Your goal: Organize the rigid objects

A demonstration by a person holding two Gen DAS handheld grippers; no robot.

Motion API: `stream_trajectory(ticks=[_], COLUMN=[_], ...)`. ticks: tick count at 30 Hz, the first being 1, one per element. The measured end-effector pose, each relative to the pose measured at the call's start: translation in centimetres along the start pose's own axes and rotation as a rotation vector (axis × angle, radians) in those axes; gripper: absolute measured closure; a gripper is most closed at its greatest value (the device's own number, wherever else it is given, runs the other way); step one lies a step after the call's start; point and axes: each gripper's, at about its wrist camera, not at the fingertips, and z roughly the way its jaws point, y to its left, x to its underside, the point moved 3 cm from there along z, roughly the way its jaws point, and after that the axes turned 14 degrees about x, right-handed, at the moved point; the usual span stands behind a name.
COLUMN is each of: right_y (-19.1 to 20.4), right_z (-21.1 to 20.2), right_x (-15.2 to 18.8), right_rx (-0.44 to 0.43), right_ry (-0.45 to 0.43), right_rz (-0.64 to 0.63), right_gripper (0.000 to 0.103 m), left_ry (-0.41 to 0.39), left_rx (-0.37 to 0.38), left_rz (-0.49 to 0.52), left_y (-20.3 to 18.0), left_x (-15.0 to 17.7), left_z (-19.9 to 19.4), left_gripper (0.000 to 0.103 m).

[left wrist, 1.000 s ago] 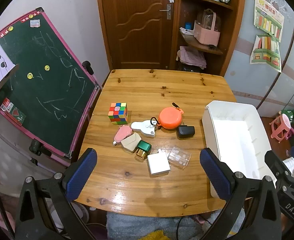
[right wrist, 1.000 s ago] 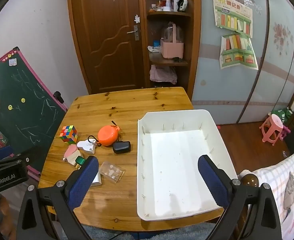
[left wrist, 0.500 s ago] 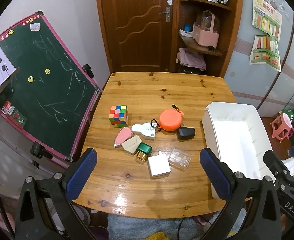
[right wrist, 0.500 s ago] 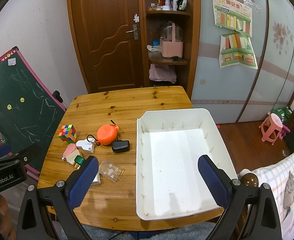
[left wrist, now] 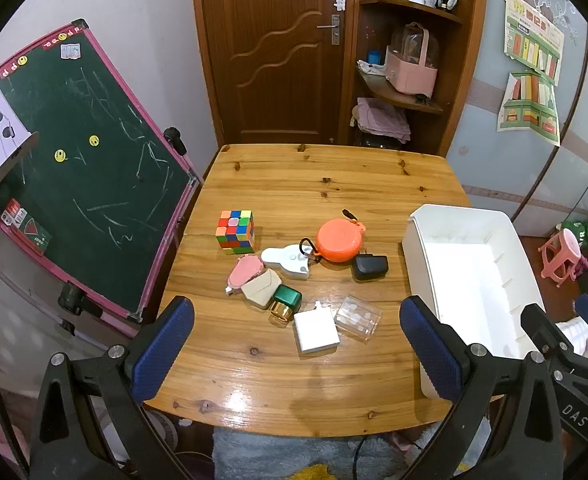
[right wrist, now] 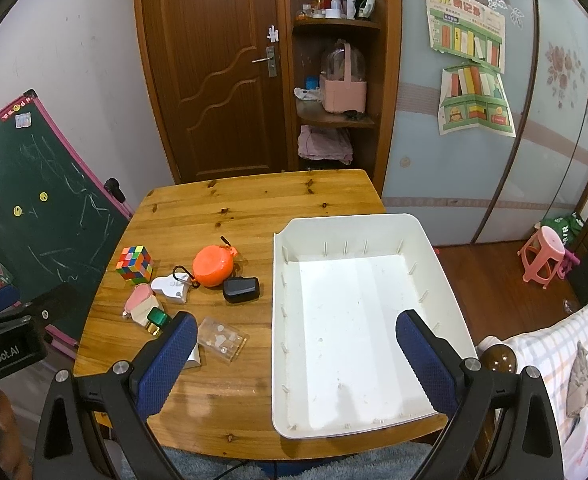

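Observation:
Small rigid objects lie grouped on the wooden table (left wrist: 294, 376): a colourful puzzle cube (left wrist: 236, 232), an orange round case (left wrist: 338, 240), a black charger (left wrist: 369, 267), a white flat gadget (left wrist: 288, 261), a pink piece (left wrist: 245, 271), a beige piece (left wrist: 261, 288), a green-and-gold bottle (left wrist: 286, 300), a white square block (left wrist: 316, 332) and a clear plastic box (left wrist: 357, 318). An empty white bin (right wrist: 357, 312) stands on the table's right side. My left gripper (left wrist: 294, 354) hovers open above the near table edge. My right gripper (right wrist: 294, 362) hangs open over the bin's near left part.
A green chalkboard (left wrist: 74, 168) with a pink frame leans beside the table's left edge. Behind the table are a brown door (left wrist: 270, 52) and corner shelves (left wrist: 397, 92) with a pink basket. A pink stool (right wrist: 541, 258) stands on the floor at the right.
Both grippers have drawn slightly back and up, so the table and bin look a little smaller and farther. Nothing on the table has moved.

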Motion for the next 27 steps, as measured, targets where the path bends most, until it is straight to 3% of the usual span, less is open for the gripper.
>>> stream_trajectory(ticks=[27], right_y=[-0.43], right_z=[0.29], right_x=[-0.06], right_rx=[0.032], right_ry=[-0.006], right_rz=[0.0], right_gripper=[0.003], left_ry=[-0.002], left_rx=[0.007], left_rz=[-0.004], left_y=[-0.08], left_x=[0.06], left_z=[-0.04], left_gripper=[0.0])
